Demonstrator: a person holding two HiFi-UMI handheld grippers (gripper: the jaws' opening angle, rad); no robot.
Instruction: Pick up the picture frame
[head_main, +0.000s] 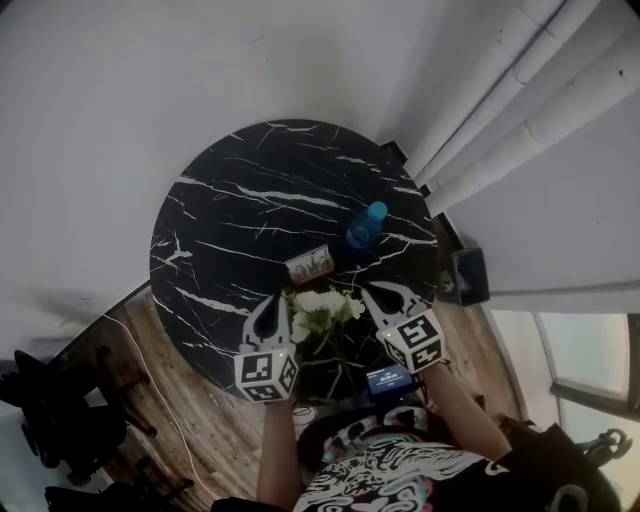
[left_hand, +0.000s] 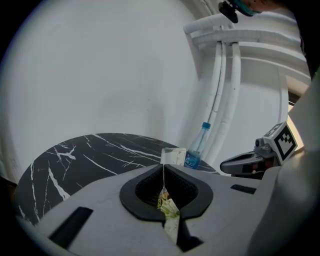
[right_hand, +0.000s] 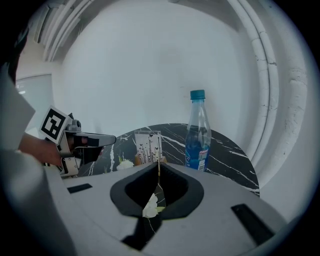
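Observation:
The small picture frame (head_main: 309, 265) stands on the round black marble table (head_main: 230, 240), a light card with dark stem prints. It shows just beyond my left gripper (left_hand: 163, 166) as the frame (left_hand: 173, 156) and beyond my right gripper (right_hand: 158, 162) as the frame (right_hand: 148, 146). In the head view my left gripper (head_main: 270, 305) and right gripper (head_main: 383, 296) hover at the table's near edge, either side of a bunch of white flowers (head_main: 322, 310). Both are short of the frame, shut, and hold nothing.
A blue-capped water bottle (head_main: 366, 225) stands just right of the frame, seen as the bottle (right_hand: 198, 132). White pipes (head_main: 520, 90) run along the wall at right. Wooden floor (head_main: 190, 420) and dark equipment (head_main: 50, 410) lie at lower left.

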